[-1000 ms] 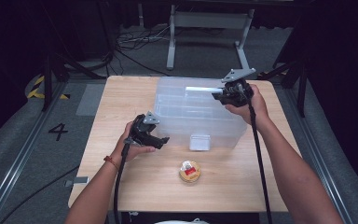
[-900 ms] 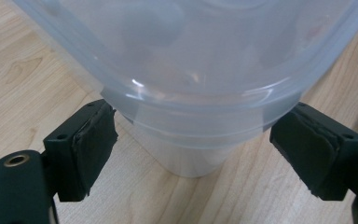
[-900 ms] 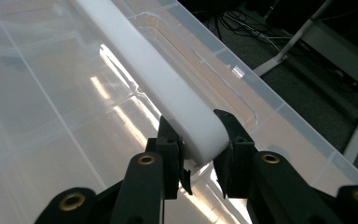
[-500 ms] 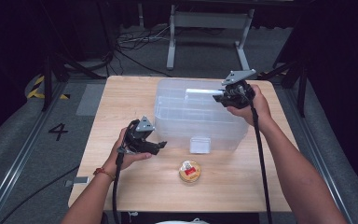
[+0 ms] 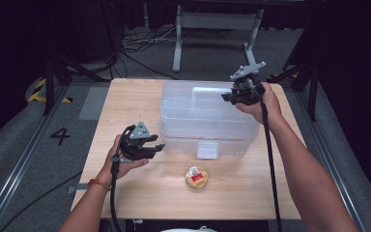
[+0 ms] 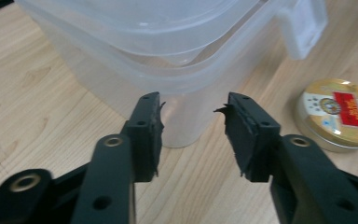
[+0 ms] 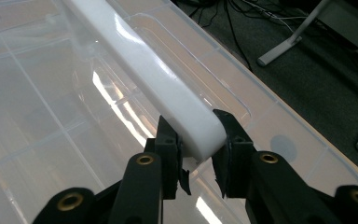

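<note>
A clear plastic box (image 5: 207, 121) with a lid stands mid-table. My right gripper (image 5: 228, 96) is at its far right, shut on the lid's white bar handle (image 7: 154, 79); both pads pinch the handle's end at the gripper (image 7: 196, 135). My left gripper (image 5: 157, 147) hovers off the box's front left corner (image 6: 182, 116). Its jaws have just been closing, and the gripper (image 6: 193, 116) stands open with nothing between the pads. A round gold tin (image 5: 196, 177) lies in front of the box and appears as the tin (image 6: 338, 112) to the right of the left jaws.
A white latch (image 5: 207, 150) hangs on the box's front wall, seen as the latch (image 6: 303, 23) in the left gripper view. Bare wood table (image 5: 125, 106) lies left of the box. Cables and a metal stand (image 5: 217, 21) are on the floor beyond.
My left gripper has drawn back a little from the box toward the near left, and its jaws have narrowed. The right gripper has stayed on the handle.
</note>
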The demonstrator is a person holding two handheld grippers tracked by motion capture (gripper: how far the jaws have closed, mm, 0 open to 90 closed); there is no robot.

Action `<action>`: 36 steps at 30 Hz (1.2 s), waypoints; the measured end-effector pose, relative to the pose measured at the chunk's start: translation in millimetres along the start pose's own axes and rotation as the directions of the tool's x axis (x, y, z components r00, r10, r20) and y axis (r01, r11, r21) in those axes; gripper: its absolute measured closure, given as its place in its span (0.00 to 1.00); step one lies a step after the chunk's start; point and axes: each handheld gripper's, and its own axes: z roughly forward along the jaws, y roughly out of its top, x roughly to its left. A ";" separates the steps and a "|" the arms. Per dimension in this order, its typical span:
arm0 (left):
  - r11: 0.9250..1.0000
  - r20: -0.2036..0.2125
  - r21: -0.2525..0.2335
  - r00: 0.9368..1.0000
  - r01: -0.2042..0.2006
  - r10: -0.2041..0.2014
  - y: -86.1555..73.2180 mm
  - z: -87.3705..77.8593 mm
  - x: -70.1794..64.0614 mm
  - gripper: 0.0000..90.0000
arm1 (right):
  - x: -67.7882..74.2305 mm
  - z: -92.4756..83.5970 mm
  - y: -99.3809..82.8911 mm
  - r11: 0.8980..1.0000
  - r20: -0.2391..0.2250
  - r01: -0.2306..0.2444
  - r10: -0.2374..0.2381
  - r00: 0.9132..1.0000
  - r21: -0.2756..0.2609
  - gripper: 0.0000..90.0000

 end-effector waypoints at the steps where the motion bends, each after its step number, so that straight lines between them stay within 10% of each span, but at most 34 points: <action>1: 1.000 -0.003 -0.015 1.000 -0.001 0.001 1.2 -2.4 -0.3 0.70 | -0.1 -0.1 1.0 1.000 -0.001 -0.005 0.005 1.000 0.004 0.82; 11: 0.999 -0.075 -0.051 0.997 -0.015 0.011 14.8 -1.6 -2.2 0.95 | -9.1 -1.7 10.5 0.999 -0.005 -0.034 0.034 0.999 0.021 0.81; 22: 0.994 -0.093 -0.106 0.995 0.037 -0.047 19.1 9.8 4.6 0.99 | -10.3 -2.9 14.1 0.999 0.008 -0.028 0.028 1.000 0.033 0.80; 32: 0.993 -0.102 -0.116 0.994 0.016 -0.028 17.6 10.0 2.2 1.00 | -16.1 -27.0 2.6 0.998 -0.032 -0.036 0.034 0.999 -0.049 0.70; 36: 0.994 -0.103 -0.112 0.995 0.007 -0.018 18.5 9.7 2.7 1.00 | -15.4 -47.7 -13.4 0.994 0.022 0.022 -0.020 1.000 -0.110 0.65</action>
